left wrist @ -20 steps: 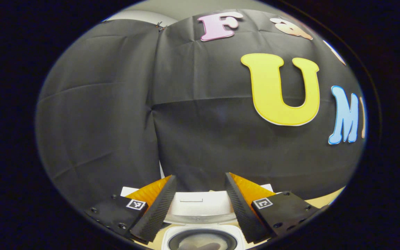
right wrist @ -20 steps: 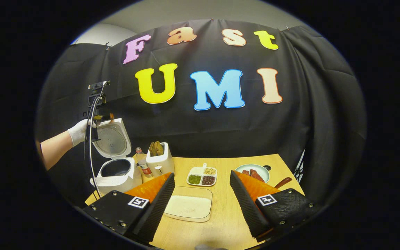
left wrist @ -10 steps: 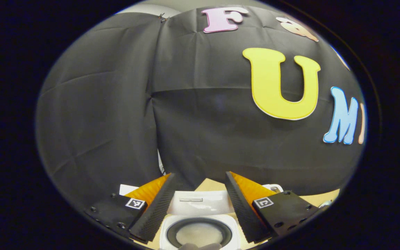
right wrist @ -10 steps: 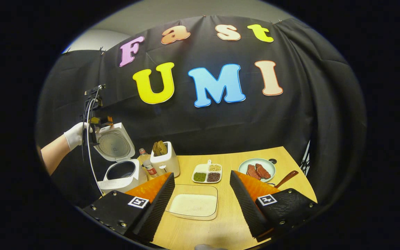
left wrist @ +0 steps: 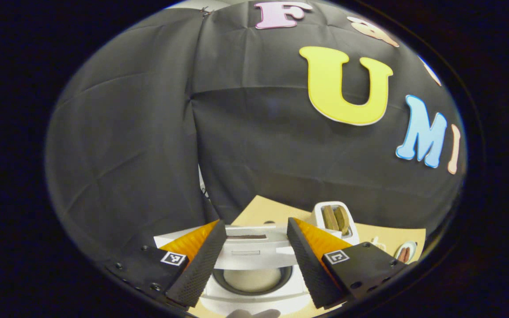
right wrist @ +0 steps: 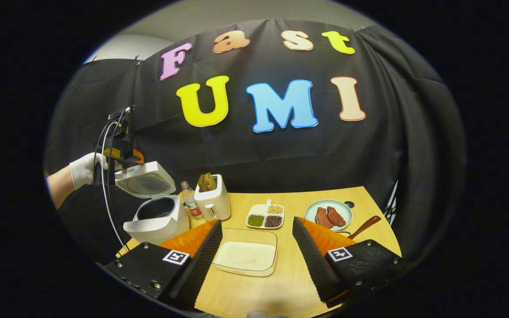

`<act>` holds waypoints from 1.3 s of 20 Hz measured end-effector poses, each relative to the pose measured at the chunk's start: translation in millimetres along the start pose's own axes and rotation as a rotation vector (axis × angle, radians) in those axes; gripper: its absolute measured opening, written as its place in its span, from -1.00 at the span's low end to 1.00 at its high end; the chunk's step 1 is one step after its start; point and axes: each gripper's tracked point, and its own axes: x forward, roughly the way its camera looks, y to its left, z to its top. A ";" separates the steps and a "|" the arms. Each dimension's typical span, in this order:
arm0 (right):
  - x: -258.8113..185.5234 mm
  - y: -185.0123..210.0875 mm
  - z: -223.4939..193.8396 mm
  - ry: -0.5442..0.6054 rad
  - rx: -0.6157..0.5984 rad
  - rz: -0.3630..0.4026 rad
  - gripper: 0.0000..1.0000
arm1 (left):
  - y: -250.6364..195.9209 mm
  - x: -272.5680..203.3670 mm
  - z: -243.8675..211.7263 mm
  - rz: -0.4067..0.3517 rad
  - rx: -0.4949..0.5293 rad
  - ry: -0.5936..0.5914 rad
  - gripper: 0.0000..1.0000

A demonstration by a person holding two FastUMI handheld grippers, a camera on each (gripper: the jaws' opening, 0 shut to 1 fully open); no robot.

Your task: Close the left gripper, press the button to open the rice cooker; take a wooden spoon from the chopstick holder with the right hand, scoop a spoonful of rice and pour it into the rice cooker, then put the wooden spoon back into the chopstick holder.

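Observation:
The white rice cooker [right wrist: 155,218] stands at the table's left end with its lid [right wrist: 144,181] half lowered over the pot. A gloved hand [right wrist: 82,168] holds my left gripper [right wrist: 122,154] at the lid's raised edge. In the left gripper view, that gripper [left wrist: 256,222] is open, with the lid's edge [left wrist: 250,247] lying across the gap and the inner pot [left wrist: 252,278] below. My right gripper [right wrist: 256,223] hangs open and holds nothing above a clear tray of rice [right wrist: 245,256]. A wooden spoon handle [right wrist: 362,227] pokes out behind its right finger.
A white toaster [right wrist: 212,201] with bread and a small bottle [right wrist: 190,205] stand beside the cooker. A divided dish of beans [right wrist: 264,216] and a plate of meat [right wrist: 328,214] sit at the back of the wooden table [right wrist: 290,274]. The booth's black cloth closes the back.
The cooker's lid has swung from nearly upright down toward the pot, and my left gripper has tipped forward and down with it. The right gripper has barely shifted.

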 end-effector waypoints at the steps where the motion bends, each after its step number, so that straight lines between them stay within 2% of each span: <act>1: -1.7 0.3 -2.1 0.004 0.007 0.007 0.95 | -0.2 -3.6 -18.4 -0.004 -0.003 0.045 0.93; 6: -9.4 -4.7 -4.6 0.007 0.028 0.013 0.95 | 7.3 0.7 -112.0 -0.019 -0.037 0.250 0.96; 8: -11.2 -7.5 -7.5 0.014 0.030 0.010 0.96 | 14.7 1.7 -146.7 -0.012 -0.040 0.326 0.90; 11: -13.0 -8.1 -10.7 0.020 0.046 0.014 0.95 | 14.1 7.3 -179.1 -0.006 -0.021 0.382 0.92; 19: -8.2 -8.5 -24.7 0.057 0.081 0.024 0.96 | 12.0 12.2 -187.2 -0.045 0.059 0.401 0.92; 22: -6.1 -6.1 -26.4 0.060 0.092 0.037 0.95 | 8.4 18.4 -182.5 -0.065 0.075 0.365 0.89; 24: -5.4 -8.1 -28.4 0.064 0.102 0.037 0.95 | 6.9 19.3 -181.6 -0.064 0.091 0.363 1.00; 26: -5.1 -10.4 -30.2 0.074 0.113 0.034 0.95 | 6.4 17.7 -178.6 -0.062 0.089 0.371 0.96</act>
